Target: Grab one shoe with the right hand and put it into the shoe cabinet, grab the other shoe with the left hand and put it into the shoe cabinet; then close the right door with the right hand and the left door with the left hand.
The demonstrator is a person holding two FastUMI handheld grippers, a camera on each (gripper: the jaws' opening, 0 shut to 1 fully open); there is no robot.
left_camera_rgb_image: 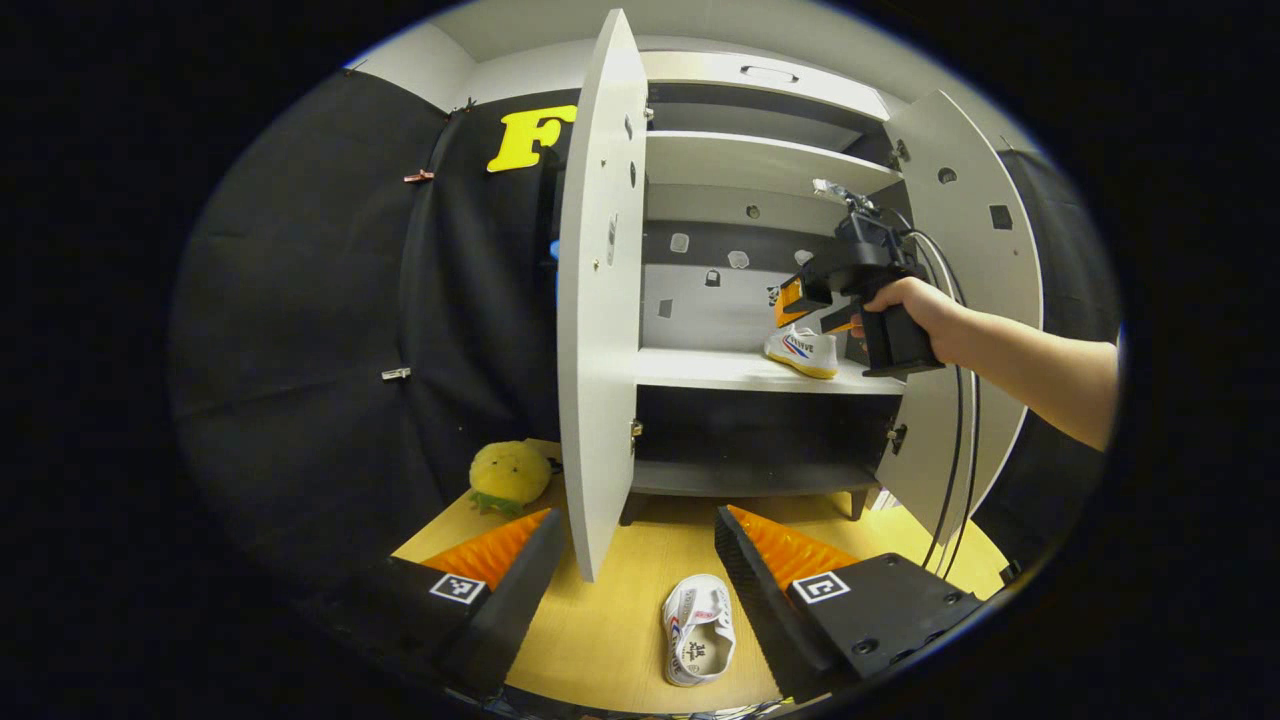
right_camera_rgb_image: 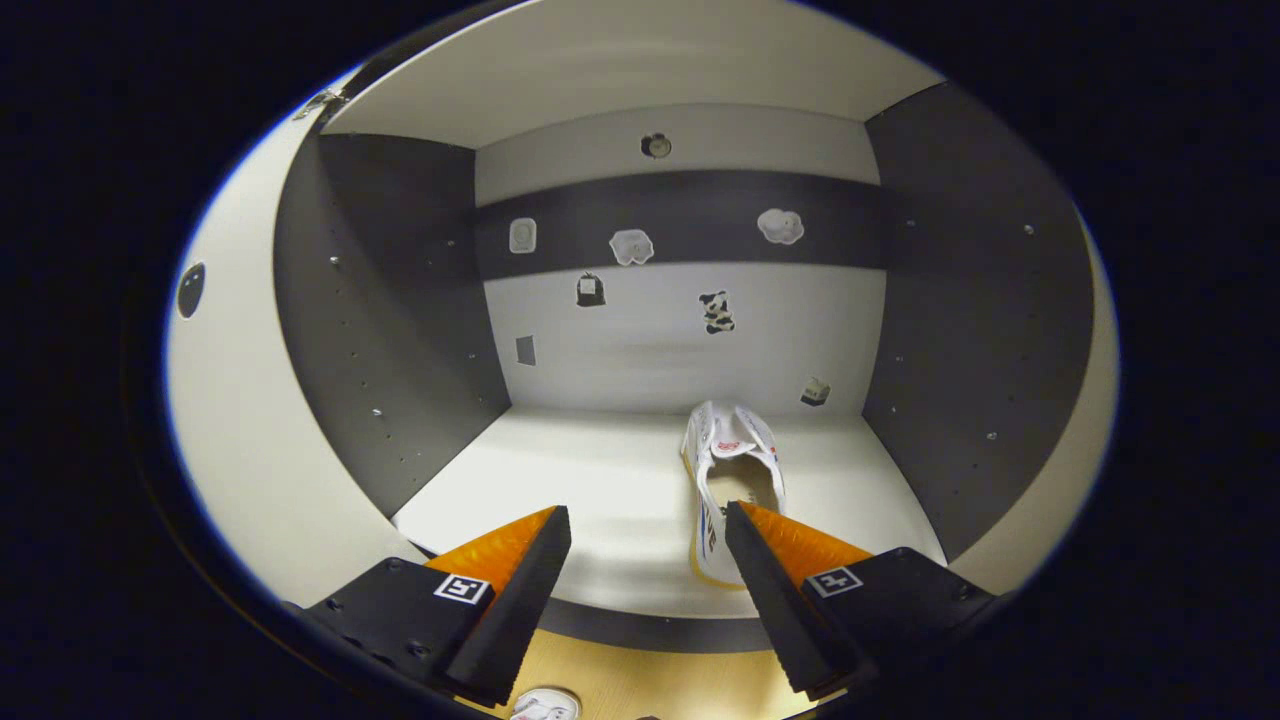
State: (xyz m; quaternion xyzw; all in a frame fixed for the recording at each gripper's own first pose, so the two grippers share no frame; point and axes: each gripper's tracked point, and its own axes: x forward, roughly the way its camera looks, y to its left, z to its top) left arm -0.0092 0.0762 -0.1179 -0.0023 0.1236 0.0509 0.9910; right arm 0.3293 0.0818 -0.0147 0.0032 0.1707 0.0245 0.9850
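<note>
Presently, findings are recorded as follows.

Shoe 1: a white shoe point(right_camera_rgb_image: 733, 470) is seen lying on the middle shelf point(right_camera_rgb_image: 560, 470) of the shoe cabinet point(left_camera_rgb_image: 770, 210), toward the shelf's right half, long axis running front to back, opening facing up.

Right hand-held gripper point(right_camera_rgb_image: 648, 570): fingers are spread apart and nothing is held between them; the shelved shoe lies just ahead, its near end beside the right finger. In the left gripper view this unit point(left_camera_rgb_image: 810, 305) is seen held by a hand point(left_camera_rgb_image: 915, 305) just above the shelved shoe point(left_camera_rgb_image: 802, 351).

Shoe 2: the second shoe point(left_camera_rgb_image: 698, 628) is found on the yellow surface point(left_camera_rgb_image: 610, 620) in front of the cabinet, opening up.

Left hand-held gripper point(left_camera_rgb_image: 640, 570): open and empty.

Governing relation: shoe 2 lies below and slightly right of the left unit's centre line, close to its right finger point(left_camera_rgb_image: 770, 570); its long axis runs roughly along the gripper's forward direction. The left unit is judged much the nearer of the 2.

Judgement on next move: a descent with a small shift rightward is likely required so that the fingers straddle the shoe across its width.

Doors: the left door point(left_camera_rgb_image: 600, 300) and right door point(left_camera_rgb_image: 960, 260) are both standing open; closing is not yet done.

Other item: a yellow plush toy point(left_camera_rgb_image: 508, 475) is noted on the surface left of the cabinet.
</note>
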